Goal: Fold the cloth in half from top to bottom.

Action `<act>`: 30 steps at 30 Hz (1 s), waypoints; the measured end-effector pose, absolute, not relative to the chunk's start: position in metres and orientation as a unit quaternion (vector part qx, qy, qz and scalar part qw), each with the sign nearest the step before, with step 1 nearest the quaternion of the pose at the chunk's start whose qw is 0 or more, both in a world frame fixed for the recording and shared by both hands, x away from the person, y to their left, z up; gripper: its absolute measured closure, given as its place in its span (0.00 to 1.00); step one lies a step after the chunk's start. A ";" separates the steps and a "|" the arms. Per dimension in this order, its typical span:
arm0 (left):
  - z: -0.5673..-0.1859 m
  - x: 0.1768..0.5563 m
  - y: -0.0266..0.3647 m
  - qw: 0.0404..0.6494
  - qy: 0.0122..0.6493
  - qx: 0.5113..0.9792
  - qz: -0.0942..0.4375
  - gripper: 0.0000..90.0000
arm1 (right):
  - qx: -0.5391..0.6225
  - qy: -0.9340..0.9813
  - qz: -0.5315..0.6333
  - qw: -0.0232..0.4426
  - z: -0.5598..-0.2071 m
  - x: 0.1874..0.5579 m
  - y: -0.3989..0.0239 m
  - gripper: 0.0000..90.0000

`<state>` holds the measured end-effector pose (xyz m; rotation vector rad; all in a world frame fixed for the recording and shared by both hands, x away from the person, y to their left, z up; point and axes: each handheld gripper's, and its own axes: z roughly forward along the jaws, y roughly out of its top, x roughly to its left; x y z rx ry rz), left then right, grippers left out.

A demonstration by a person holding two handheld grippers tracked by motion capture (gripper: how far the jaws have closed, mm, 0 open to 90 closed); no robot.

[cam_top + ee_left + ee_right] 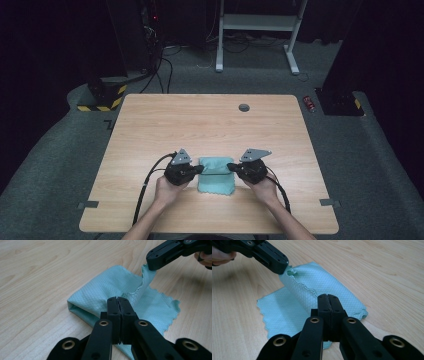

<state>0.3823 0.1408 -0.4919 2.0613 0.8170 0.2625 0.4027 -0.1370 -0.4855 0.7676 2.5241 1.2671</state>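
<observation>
A teal waffle-weave cloth (216, 181) lies half folded near the front middle of the wooden table (200, 125). My left gripper (201, 168) pinches its left upper edge and my right gripper (230, 165) pinches the right upper edge, both shut. In the left gripper view the jaws (117, 299) are closed on the cloth (100, 292), and the right gripper (151, 265) holds a raised corner farther off. The right gripper view has its jaws (328, 296) closed over the cloth (312, 282), with the left gripper (283, 268) gripping the far corner. The held layer is lifted slightly above the lower layer.
A round cable grommet (244, 107) sits near the table's far edge. Grey tape marks (88, 204) (328, 202) lie at the front corners. Beyond the table stand a white desk frame (257, 22) and a yellow-black striped base (102, 97); a red can (310, 103) lies on the floor.
</observation>
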 end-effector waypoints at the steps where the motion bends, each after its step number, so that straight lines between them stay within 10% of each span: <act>1: -0.493 0.381 0.140 0.438 0.328 0.831 0.103 0.98 | 0.259 0.857 0.432 0.108 -0.485 0.401 -0.138 1.00; 30: -0.512 0.356 0.137 0.424 0.313 0.843 0.105 0.98 | 0.237 0.871 0.418 0.102 -0.510 0.360 -0.140 1.00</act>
